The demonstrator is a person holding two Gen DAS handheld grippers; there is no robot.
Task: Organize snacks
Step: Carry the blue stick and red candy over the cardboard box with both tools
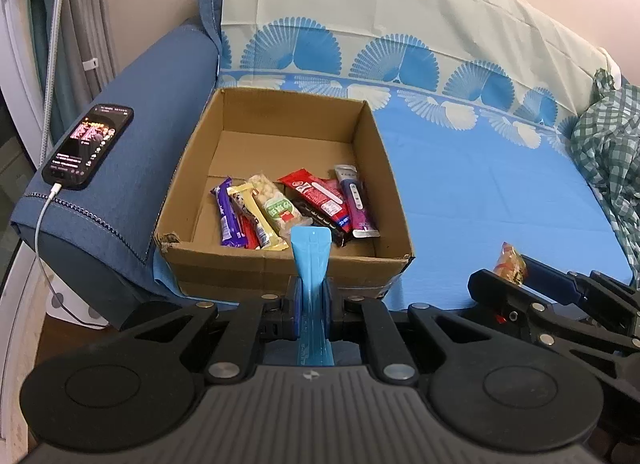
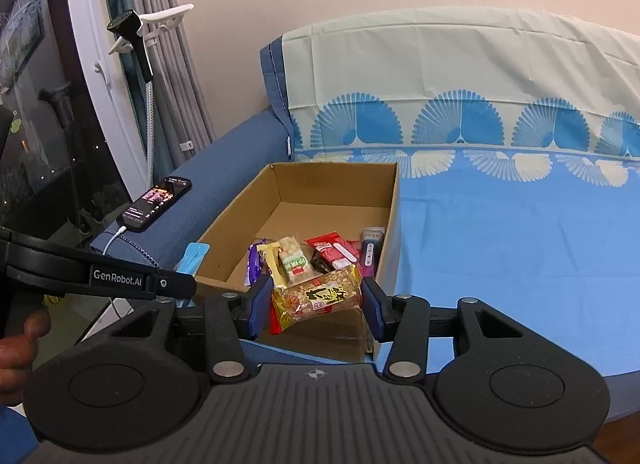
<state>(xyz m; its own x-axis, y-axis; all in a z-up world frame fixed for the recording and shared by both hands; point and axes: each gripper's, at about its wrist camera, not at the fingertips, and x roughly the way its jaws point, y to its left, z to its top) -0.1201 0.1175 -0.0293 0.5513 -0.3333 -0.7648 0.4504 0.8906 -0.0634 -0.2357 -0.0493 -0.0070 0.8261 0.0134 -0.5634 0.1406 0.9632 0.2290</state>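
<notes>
Cardboard box [image 1: 276,264] sits on a blue sheet [image 1: 480,192] that covers a sofa, hard against the blue armrest [image 1: 132,168]. Its top is open. A row of wrapped snacks lies on the box floor toward the near wall: a purple bar [image 1: 227,216], a yellow bar [image 1: 256,220], a clear pack with a green label [image 1: 276,206], a red pack [image 1: 320,192], a dark pack partly under the red one, and a purple-and-grey tube [image 1: 356,204] nearest the right wall. The back half of the box floor is bare.

Left gripper [image 1: 311,300]: jaws pressed together on a thin light-blue sachet [image 1: 310,256], held upright. The sachet's upper end stands above the box's near wall in the left wrist view.

Right gripper [image 2: 316,304]: jaws part-spread, pinching a yellow-and-red peanut pack [image 2: 316,298] crosswise, one pad at each end. The pack hangs in front of the box's near corner, clear of the sheet.

Phone [image 1: 86,146] lies on the armrest, screen lit, with a white cable [image 1: 42,224] plugged into its near end. A green checked cloth [image 1: 608,152] lies on the sheet at far right.
</notes>
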